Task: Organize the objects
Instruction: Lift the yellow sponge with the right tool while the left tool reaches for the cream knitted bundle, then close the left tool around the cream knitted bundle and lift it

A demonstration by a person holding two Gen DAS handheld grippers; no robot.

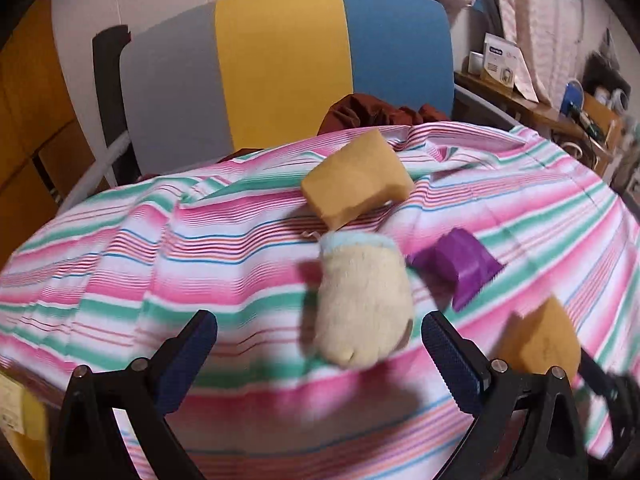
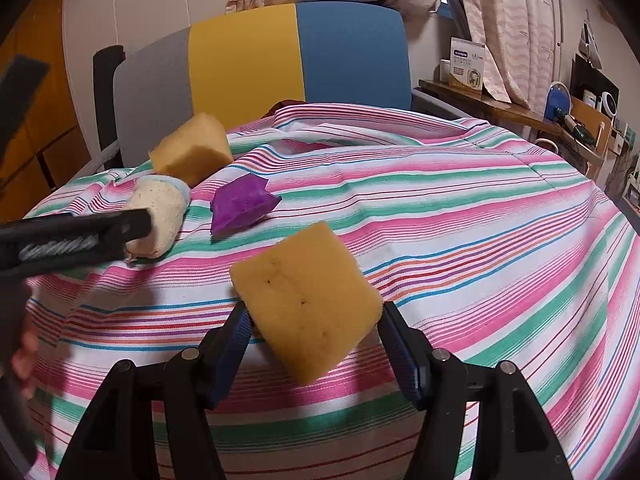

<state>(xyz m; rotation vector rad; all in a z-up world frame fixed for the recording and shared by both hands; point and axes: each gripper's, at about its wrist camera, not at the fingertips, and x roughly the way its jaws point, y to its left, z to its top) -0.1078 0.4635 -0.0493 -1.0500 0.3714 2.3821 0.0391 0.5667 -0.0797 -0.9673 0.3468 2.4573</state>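
Note:
My right gripper (image 2: 314,320) is shut on a yellow sponge (image 2: 306,300) and holds it above the striped cloth (image 2: 460,220); that sponge also shows at the right in the left wrist view (image 1: 540,338). My left gripper (image 1: 320,344) is open, its jaws wide on either side of a cream plush toy (image 1: 362,300) lying on the cloth. In the right wrist view the toy (image 2: 160,208) sits behind the left gripper's finger (image 2: 80,240). A second yellow sponge (image 1: 356,178) (image 2: 192,150) and a purple block (image 1: 460,266) (image 2: 242,204) lie beyond it.
A grey, yellow and blue chair back (image 1: 280,60) (image 2: 280,56) stands behind the cloth-covered surface. A wooden shelf (image 2: 500,108) with boxes and clutter is at the right. Dark red fabric (image 1: 360,112) lies at the cloth's far edge.

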